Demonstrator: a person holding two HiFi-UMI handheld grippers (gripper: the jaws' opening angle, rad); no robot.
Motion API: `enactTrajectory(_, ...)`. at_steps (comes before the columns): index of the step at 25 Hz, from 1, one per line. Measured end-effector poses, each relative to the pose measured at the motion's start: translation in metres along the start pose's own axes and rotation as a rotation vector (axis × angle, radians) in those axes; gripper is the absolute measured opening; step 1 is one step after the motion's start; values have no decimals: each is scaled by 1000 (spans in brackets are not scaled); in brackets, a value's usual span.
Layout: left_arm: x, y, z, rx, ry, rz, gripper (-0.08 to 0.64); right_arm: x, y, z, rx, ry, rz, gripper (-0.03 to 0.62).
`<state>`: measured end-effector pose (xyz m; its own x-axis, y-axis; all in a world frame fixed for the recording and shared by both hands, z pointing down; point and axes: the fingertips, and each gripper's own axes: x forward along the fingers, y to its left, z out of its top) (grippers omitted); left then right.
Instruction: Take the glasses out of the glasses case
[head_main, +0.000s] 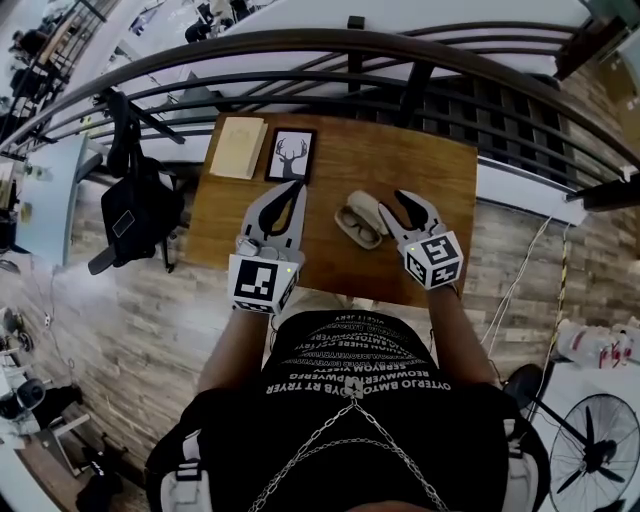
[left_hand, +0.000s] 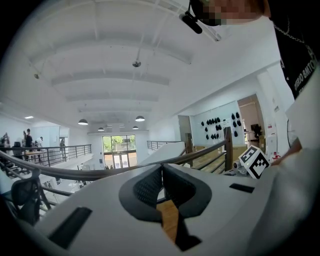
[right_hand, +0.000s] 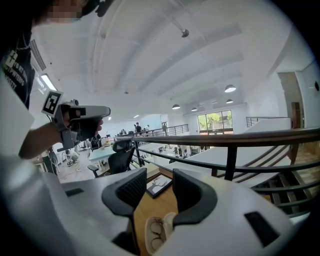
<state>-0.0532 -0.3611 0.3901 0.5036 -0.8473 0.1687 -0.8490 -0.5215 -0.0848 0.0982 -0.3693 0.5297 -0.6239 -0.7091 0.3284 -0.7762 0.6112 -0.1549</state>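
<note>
As the right gripper's (right_hand: 152, 192) fingers (right_hand: 131, 192) gape, the glasses case (head_main: 360, 222) lies just beside.

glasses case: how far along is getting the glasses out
Done: the cream oval glasses case lies open on the wooden table, round-lensed glasses inside. In hand: the right tool hangs open beside it, empty; the left tool is shut. Left: grip the glasses and lift them out.
</note>
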Motion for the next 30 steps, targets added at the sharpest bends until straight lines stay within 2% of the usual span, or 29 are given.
enactTrajectory(4, 2, 3, -6, 17, 6, 6, 29, 11, 1, -15, 1, 35, 10, 156)
enactTrajectory(9, -3, 7, -17, 3, 41, 2, 29, 20, 6, -33, -5, 82, 19, 164)
enactTrajectory(14, -1, 10, -9, 7, 9, 3, 29, 28, 4, -53, 5, 131, 25, 166)
enactTrajectory(18, -2, 11, -16, 2, 27, -3, 29, 33, 3, -70, 3, 171, 26, 169)
enactTrajectory(24, -4, 17, -21, -3, 42, -1, 29, 44, 7, -84, 72, 193, 54, 172)
enactTrajectory(30, -3, 21, -25, -9, 46, -7, 29, 56, 7, -98, 71, 230, 60, 172)
